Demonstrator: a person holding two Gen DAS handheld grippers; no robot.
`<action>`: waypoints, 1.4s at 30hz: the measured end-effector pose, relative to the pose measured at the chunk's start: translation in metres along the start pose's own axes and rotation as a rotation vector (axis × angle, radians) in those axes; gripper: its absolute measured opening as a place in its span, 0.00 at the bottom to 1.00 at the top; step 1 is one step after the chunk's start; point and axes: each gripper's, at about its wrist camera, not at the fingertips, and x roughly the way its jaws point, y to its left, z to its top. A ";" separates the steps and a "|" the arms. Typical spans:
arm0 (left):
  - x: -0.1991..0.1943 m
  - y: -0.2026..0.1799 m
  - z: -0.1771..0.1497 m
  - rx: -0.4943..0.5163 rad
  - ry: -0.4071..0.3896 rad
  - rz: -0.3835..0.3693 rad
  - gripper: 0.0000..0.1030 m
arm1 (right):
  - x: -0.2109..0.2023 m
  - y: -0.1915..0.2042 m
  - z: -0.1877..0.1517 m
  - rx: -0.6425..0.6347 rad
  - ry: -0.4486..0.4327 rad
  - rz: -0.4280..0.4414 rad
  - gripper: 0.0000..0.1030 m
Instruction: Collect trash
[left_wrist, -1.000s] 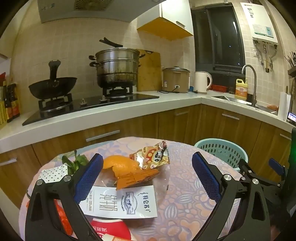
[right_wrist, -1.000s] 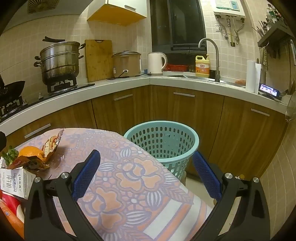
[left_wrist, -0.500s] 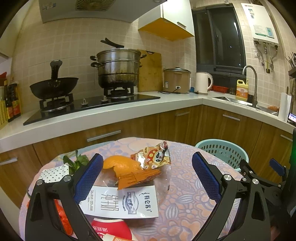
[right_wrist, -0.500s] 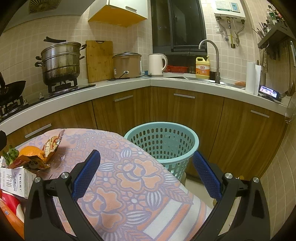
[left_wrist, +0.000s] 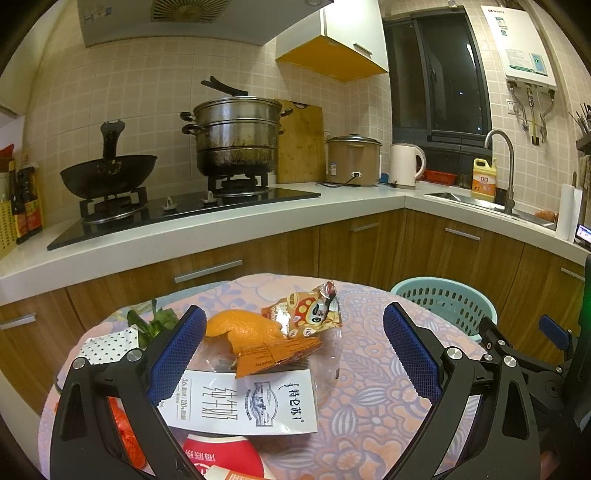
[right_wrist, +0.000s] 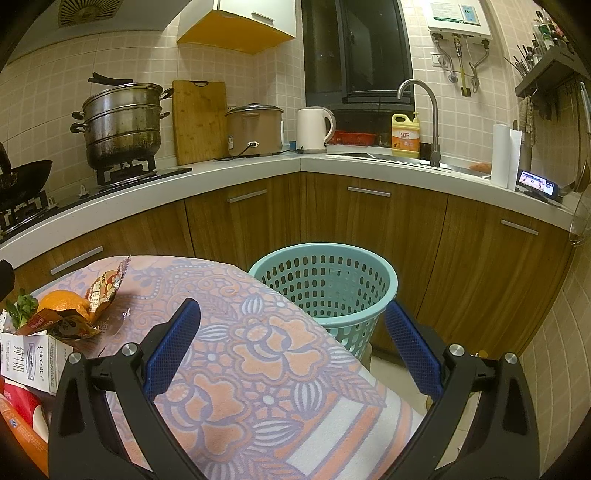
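Teal perforated basket (right_wrist: 325, 291), orange-and-lavender floral tablecloth (right_wrist: 258, 354), white milk carton (left_wrist: 247, 400), orange peel (left_wrist: 240, 326).

Left tongs (left_wrist: 293, 354) gape wide — milk carton (left_wrist: 243, 402), orange peel (left_wrist: 240, 326) between.

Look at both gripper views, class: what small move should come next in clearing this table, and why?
Probably ease the left gripper forward and down onto the orange peel and torn wrappers heaped between its open fingers. Nothing is held yet, the rubbish lies just ahead of it, and the right gripper, also open, already faces the teal basket beside the table.
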 end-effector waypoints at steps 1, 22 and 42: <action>0.000 0.000 0.000 0.000 -0.001 0.000 0.91 | 0.000 0.000 0.000 -0.001 -0.001 0.000 0.93; -0.001 0.003 0.004 -0.014 -0.014 -0.015 0.91 | -0.001 0.004 0.001 -0.027 -0.012 0.002 0.93; -0.024 0.021 0.008 -0.043 -0.006 0.032 0.91 | 0.006 0.003 0.011 -0.049 0.042 0.104 0.93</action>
